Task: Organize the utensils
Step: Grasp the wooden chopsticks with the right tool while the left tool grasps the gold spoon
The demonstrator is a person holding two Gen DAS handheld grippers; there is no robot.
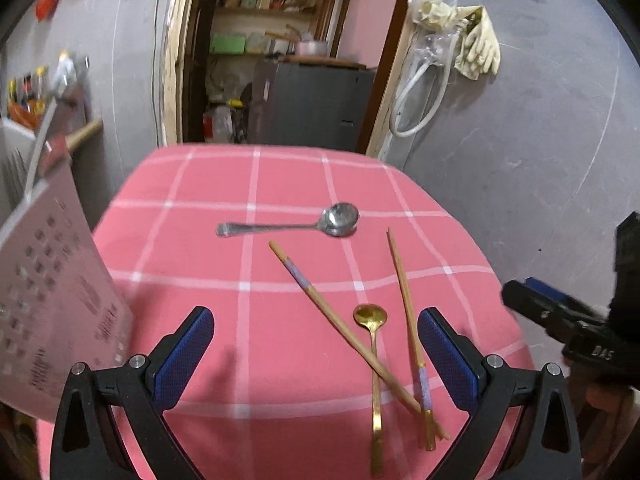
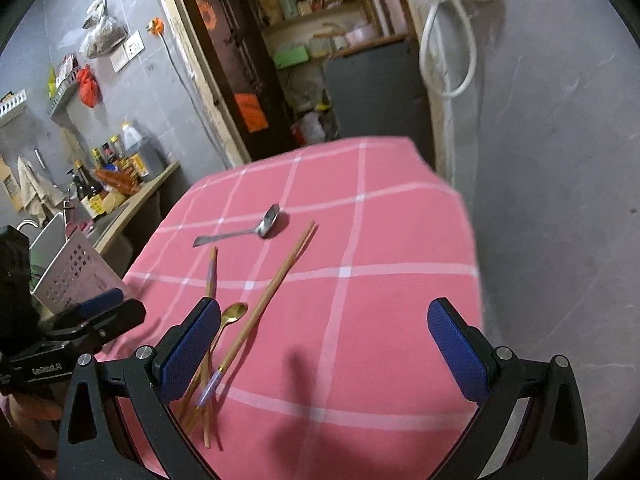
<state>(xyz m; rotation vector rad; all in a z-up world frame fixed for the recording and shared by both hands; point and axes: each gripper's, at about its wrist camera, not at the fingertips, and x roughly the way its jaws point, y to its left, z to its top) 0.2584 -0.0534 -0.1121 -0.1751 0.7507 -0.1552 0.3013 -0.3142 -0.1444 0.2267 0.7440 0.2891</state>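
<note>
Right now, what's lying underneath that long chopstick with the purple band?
The chopstick crosses over the gold spoon, whose handle passes beneath it, with pink checked cloth under both. Near its lower tip it meets the second chopstick; which lies on top there is unclear.

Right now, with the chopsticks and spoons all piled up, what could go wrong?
1. One chopstick lies across the gold spoon, so grabbing either may drag the other along.
2. Their ends sit near the table's front edge and could slide off.
3. The silver spoon lies flat, so open fingers might slip on it.

Each black claw (image 1: 316, 352) (image 2: 324, 348) has blue textured pads (image 1: 184, 360), silver screws.
</note>
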